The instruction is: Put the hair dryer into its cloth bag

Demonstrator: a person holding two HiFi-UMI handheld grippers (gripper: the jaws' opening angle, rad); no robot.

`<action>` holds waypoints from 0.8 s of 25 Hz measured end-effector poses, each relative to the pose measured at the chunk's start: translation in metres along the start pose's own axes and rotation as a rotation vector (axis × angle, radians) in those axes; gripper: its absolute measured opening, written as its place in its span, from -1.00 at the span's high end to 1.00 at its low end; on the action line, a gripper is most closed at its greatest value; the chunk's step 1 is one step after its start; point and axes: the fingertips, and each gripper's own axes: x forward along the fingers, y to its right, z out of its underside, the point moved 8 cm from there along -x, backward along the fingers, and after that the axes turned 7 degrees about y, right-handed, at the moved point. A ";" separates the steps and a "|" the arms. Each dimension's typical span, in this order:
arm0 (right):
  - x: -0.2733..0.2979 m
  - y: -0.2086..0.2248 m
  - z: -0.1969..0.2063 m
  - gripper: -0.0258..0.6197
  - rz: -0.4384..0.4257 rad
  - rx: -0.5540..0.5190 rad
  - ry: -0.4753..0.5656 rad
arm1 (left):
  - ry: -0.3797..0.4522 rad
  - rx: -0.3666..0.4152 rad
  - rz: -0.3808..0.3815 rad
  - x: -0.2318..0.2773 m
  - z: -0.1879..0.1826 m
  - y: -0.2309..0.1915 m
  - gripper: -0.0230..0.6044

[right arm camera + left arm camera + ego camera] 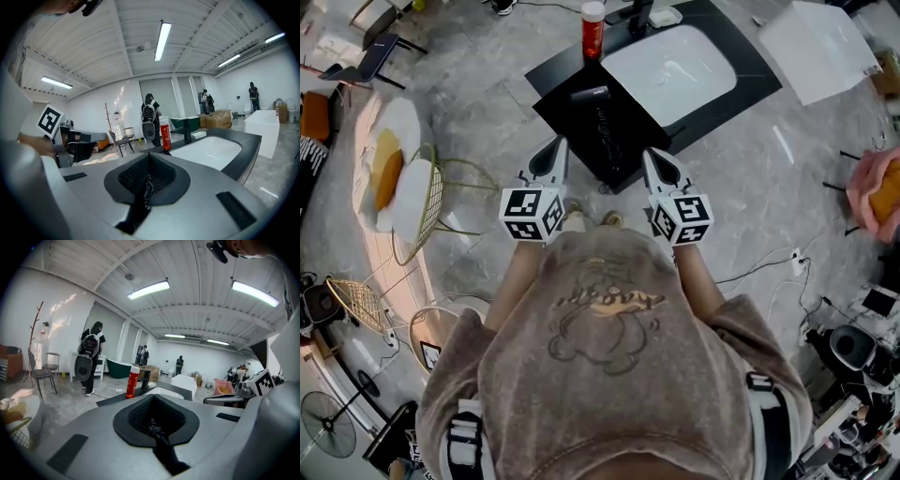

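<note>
A black hair dryer [602, 120] lies on a flat black cloth bag [642, 117] at the near corner of a dark table [750, 80] with a white basin. I stand just short of that corner, with both grippers held out level toward it. My left gripper [555, 150] is left of the bag's near corner, shut and empty. My right gripper [654, 161] is just right of it, also shut and empty. In the left gripper view the jaws [154, 427] are pressed together with nothing between them. The right gripper view shows the same [147, 185]. Neither gripper touches the dryer or the bag.
A red can [592, 28] stands at the table's far left edge. Chairs with white and yellow cushions [398, 173] stand to my left. A white board [820, 47] lies at the upper right, and cables [769, 267] run across the floor. A person with a backpack [89, 355] stands further off.
</note>
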 end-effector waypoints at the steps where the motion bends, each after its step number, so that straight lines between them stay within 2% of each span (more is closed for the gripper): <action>1: 0.003 -0.001 -0.001 0.92 0.009 0.005 0.000 | -0.004 0.002 0.007 0.002 -0.002 -0.004 0.88; 11: 0.031 -0.008 -0.006 0.92 0.063 0.018 0.027 | -0.018 0.004 0.043 0.023 -0.010 -0.040 0.88; 18: 0.037 -0.006 -0.008 0.92 0.090 -0.012 0.013 | -0.024 -0.004 0.074 0.033 -0.010 -0.043 0.88; 20: 0.040 -0.007 -0.007 0.83 0.084 -0.008 0.004 | -0.030 -0.007 0.081 0.034 -0.008 -0.043 0.88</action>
